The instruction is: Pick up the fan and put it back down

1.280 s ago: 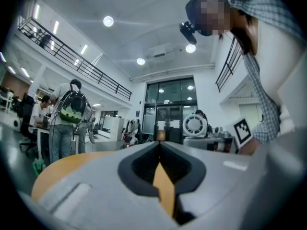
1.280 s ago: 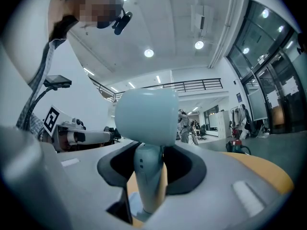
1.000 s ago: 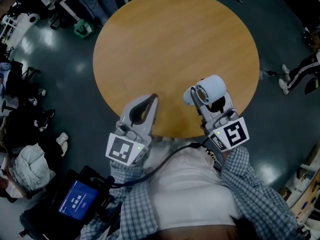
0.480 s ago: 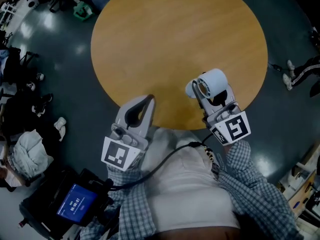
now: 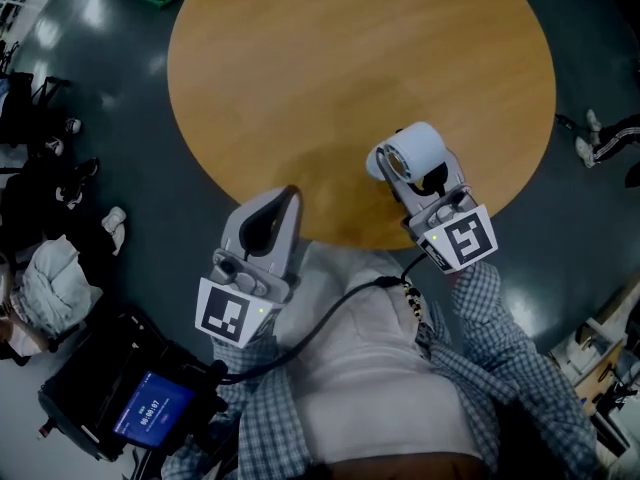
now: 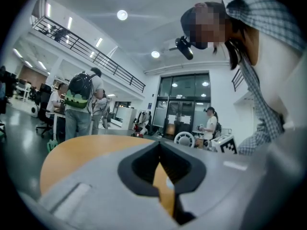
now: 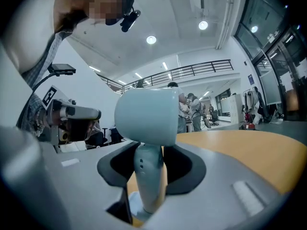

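A small pale blue fan stands upright by its stem between the jaws of my right gripper, which is shut on it over the near right part of the round wooden table. In the right gripper view, the fan's round head tops the stem, and my right gripper clamps that stem. Whether the fan's base touches the table I cannot tell. My left gripper is shut with nothing in it at the table's near edge. In its own view, the left gripper has its tips together.
Several people stand beyond the table's far side. A device with a blue screen and bags sit on the dark floor at the lower left. A cable runs across the person's front.
Both grippers have sunk toward the table's near edge. The fan has come down with the right gripper, still clamped by its stem.
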### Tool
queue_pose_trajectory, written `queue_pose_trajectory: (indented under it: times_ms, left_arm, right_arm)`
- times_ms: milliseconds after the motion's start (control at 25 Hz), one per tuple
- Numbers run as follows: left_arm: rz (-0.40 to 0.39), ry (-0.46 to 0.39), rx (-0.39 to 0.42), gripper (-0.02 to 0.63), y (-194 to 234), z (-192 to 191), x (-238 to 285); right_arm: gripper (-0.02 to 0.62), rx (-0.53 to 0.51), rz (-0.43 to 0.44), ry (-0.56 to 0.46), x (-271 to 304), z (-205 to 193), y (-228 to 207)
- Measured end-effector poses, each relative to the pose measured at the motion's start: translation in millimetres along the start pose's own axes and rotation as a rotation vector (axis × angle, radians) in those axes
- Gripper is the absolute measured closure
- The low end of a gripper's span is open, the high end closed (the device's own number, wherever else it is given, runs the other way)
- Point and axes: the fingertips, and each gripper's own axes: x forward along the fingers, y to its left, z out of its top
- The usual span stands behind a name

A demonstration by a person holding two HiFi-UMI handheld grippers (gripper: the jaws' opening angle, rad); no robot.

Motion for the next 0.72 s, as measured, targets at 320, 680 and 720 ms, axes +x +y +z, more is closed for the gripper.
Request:
queue_pose_trajectory:
  times_ms: [320,680,720]
  left_arm:
    - [-0.010,0.055,0.062,0.606,-7.6,-4.6,-3.8]
    - [-0.016,0.079,0.069,0.606,-12.9,-8.1,-2.5]
    - [-0.018,0.082,0.072,0.606,-13.2,-8.2,-2.2]
  right_arm:
    - [0.453,0.004,0.017,0.058,4.5,-28.8,1.2]
    - [0.453,0.004,0.017,0.086,5.5,-46.0,6.2]
    - [0.453,0.001,0.018,0.089,4.9,-47.7,7.3]
